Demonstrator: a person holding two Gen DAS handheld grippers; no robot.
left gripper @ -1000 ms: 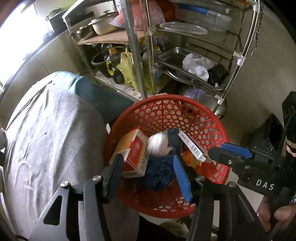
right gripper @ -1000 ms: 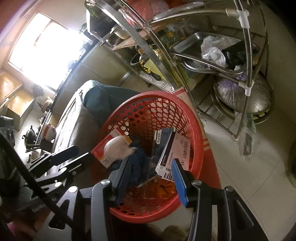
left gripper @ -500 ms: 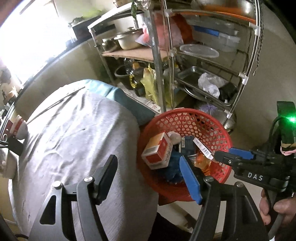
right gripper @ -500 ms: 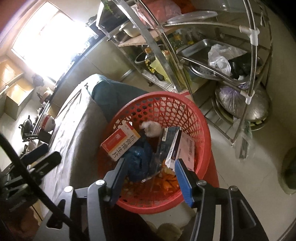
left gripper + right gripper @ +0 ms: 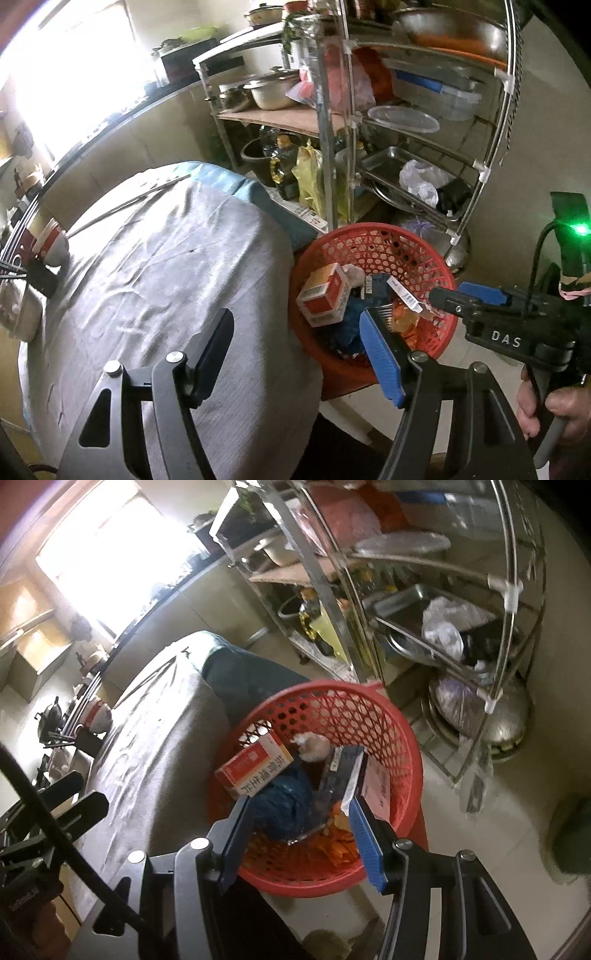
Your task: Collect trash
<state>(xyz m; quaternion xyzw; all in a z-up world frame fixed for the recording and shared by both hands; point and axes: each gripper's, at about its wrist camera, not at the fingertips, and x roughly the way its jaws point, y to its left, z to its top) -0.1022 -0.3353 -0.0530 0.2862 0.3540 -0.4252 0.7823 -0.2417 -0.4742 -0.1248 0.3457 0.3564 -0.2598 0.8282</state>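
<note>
Trash: a box (image 5: 325,295), a white wad (image 5: 314,746), a blue bundle (image 5: 286,805), flat cartons (image 5: 364,782) and orange scraps (image 5: 340,843) all lie inside the basket (image 5: 417,251).
Basket: red mesh, on the floor just beside the table (image 5: 166,280), in front of a metal rack (image 5: 424,147).
Table: grey cloth, bare in the near part; a cup (image 5: 53,242) and other items sit at its far edge, too small to tell if any is trash.
Risk 1: judged, the box leans high against the basket's near wall; a knock from either hand-held gripper could tip it out.
Risk 2: judged, the basket is light and close to the table edge; a bump could shift or upset it.
Risk 3: judged, the two tools are close together over the basket and could collide on the next reach.
Left hand-held gripper (image 5: 295,350): jaws wide apart and just been opening; nothing between them, touching nothing.
Right hand-held gripper (image 5: 299,838): jaws partly apart, opened a little more; empty, above the basket, clear of the trash.
</note>
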